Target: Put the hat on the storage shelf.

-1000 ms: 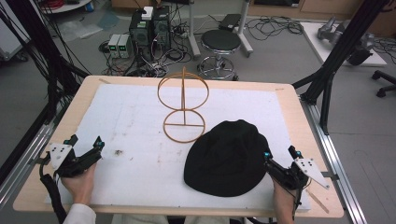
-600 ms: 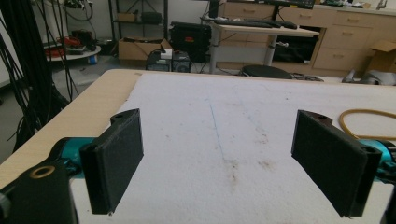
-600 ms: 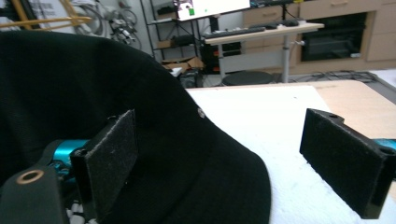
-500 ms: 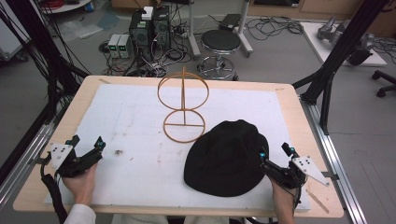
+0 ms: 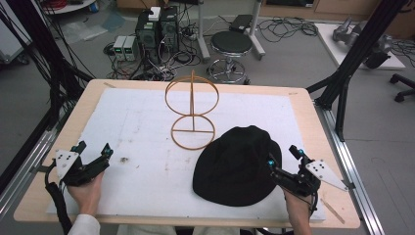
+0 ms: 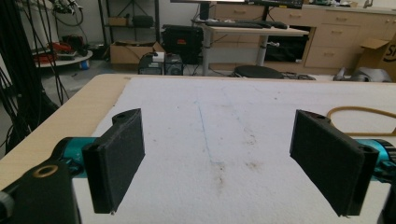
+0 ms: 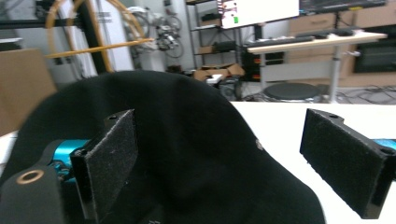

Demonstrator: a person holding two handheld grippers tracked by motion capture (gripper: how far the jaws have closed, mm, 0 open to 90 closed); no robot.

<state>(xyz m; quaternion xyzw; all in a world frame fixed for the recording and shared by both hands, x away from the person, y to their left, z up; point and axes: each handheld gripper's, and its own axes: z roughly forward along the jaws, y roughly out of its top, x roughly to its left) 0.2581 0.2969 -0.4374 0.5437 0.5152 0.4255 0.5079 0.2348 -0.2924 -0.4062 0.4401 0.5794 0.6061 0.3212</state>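
Right gripper (image 5: 283, 162) sits at the near right of the table, jaws spread wide with nothing between them, and the black hat (image 5: 236, 159) is right there at its tips, lying just to the inside and a touch ahead of it. In the right gripper view the hat (image 7: 187, 149) bulks up between and beyond the two pads, its edge running toward the gap, so this is plainly the nearer hand; I'd judge a short push forward and inward would put the brim between the pads. Whether one pad already brushes the cloth I cannot tell. Over at the near left, the left gripper (image 5: 93, 154) is also parted wide and holding nothing, with the hat well apart from it across the white mat (image 5: 137, 127). Past the hat, toward the middle of the table, stands the wire stand (image 5: 192, 115), a ring base with an upright hoop, just beyond the hat's far edge. The hat's near brim is partly hidden behind the right gripper, and its long axis is hard to read from above.
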